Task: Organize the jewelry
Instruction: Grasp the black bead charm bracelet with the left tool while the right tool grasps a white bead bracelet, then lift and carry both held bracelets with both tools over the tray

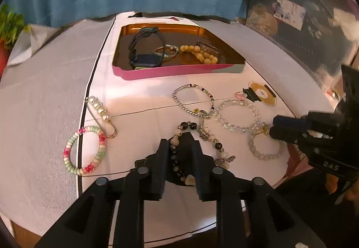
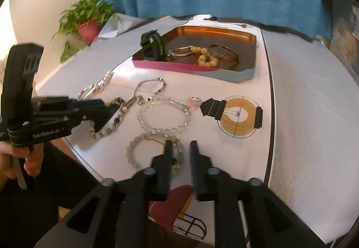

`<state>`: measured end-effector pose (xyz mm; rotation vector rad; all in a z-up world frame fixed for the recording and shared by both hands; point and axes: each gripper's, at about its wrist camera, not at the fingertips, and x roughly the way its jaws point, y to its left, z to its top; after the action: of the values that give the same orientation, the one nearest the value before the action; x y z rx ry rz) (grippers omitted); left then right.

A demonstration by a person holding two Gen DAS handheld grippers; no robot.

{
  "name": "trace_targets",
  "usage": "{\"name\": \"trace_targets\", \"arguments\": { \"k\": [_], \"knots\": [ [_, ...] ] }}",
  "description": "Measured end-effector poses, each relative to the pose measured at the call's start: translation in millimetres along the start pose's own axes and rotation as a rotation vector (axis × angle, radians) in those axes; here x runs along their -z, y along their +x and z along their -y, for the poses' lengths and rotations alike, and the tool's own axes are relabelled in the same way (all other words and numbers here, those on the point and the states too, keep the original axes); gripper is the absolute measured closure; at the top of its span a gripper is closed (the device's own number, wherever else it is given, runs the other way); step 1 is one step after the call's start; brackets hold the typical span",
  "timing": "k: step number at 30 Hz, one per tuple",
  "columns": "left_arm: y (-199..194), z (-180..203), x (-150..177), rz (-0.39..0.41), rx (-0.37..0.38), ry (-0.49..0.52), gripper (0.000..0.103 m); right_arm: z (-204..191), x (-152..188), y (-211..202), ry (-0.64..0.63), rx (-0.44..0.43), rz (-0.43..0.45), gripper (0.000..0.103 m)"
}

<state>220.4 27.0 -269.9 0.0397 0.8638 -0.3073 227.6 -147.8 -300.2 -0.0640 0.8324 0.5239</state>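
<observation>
A pink-walled tray (image 1: 170, 71) (image 2: 224, 75) at the back holds a dark watch (image 1: 145, 61), a yellow bead bracelet (image 1: 199, 52) and thin bangles. Loose bracelets lie on the white mat. My left gripper (image 1: 179, 144) is open, its fingers on either side of a black-and-cream charm bracelet (image 1: 215, 147). My right gripper (image 2: 181, 147) is open, its fingers low over the right side of a cloudy white bead bracelet (image 2: 134, 158); it also shows in the left wrist view (image 1: 274, 127). A clear crystal bracelet (image 2: 166, 116) (image 1: 237, 116) lies just beyond.
A silver bead bracelet (image 1: 193, 99), a pearl clip (image 1: 101, 111) and a pink-green bracelet (image 1: 85, 151) lie on the mat's left half. A pink ring (image 2: 194, 103) sits by a printed bulb drawing. A potted plant (image 2: 86, 21) stands at back left, blue curtain behind.
</observation>
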Motion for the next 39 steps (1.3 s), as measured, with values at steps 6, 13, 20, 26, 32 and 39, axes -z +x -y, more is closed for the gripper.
{"name": "trace_targets", "arguments": {
  "k": [6,13,20,26,32,39],
  "knots": [
    [3,5,-4,-0.015,-0.042,0.026,0.088,-23,-1,8,-0.141,0.058,-0.004,0.055],
    [5,-11,-8,-0.029,0.051,-0.093,0.097,-18,-15,17,-0.122,0.064,-0.015,0.089],
    [-17,-11,-16,0.007,0.059,-0.144,0.097,-17,-21,-9,-0.044,0.044,0.068,0.098],
    [-43,-2,-25,0.058,0.052,-0.144,0.097,-18,-32,-31,-0.014,0.051,0.11,0.098],
    [-73,1,-36,0.094,0.063,-0.161,0.097,-17,-46,-61,0.019,0.044,0.145,0.098],
    [-111,8,-59,0.161,0.068,-0.141,0.097,-23,-72,-106,0.016,0.035,0.212,0.098]
  ]
}}
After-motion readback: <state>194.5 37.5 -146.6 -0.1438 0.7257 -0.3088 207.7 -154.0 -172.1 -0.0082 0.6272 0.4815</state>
